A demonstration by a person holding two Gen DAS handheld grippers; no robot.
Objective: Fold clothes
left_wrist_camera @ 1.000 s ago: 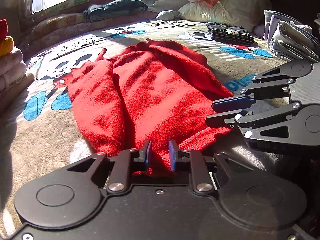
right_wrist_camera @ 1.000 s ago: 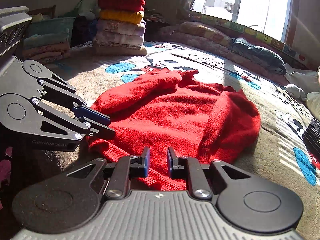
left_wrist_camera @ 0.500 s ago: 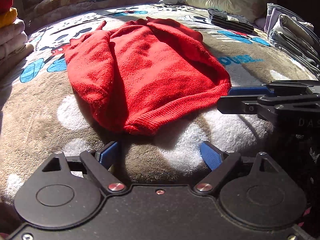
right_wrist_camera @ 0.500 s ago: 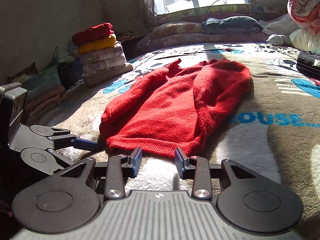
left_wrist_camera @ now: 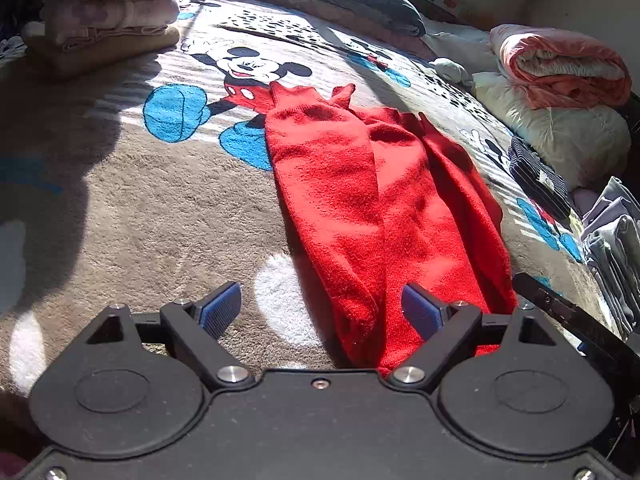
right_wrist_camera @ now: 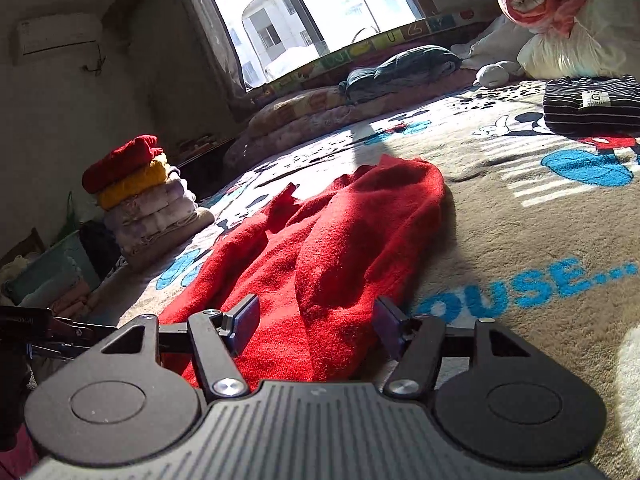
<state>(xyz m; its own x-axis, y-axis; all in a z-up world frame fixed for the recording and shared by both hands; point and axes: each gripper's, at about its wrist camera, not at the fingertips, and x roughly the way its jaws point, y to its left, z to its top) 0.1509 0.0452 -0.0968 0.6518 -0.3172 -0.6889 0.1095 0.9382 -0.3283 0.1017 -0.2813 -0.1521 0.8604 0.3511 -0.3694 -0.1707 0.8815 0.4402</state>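
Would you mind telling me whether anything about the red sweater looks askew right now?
Yes: the red sweater lies unevenly on the blanket, its side panels overlapping in rumpled ridges and its far end bunched into peaks.

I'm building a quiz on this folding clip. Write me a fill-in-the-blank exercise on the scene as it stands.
1. The sweater lying on the blanket is ____ in colour.
2. The left hand-held gripper has its jaws ____.
3. The top garment of the folded stack is red; the one right under it is ____.
4. The folded garment on the far right of the right wrist view has a ____ pattern.

Missing words: red; open; yellow; striped
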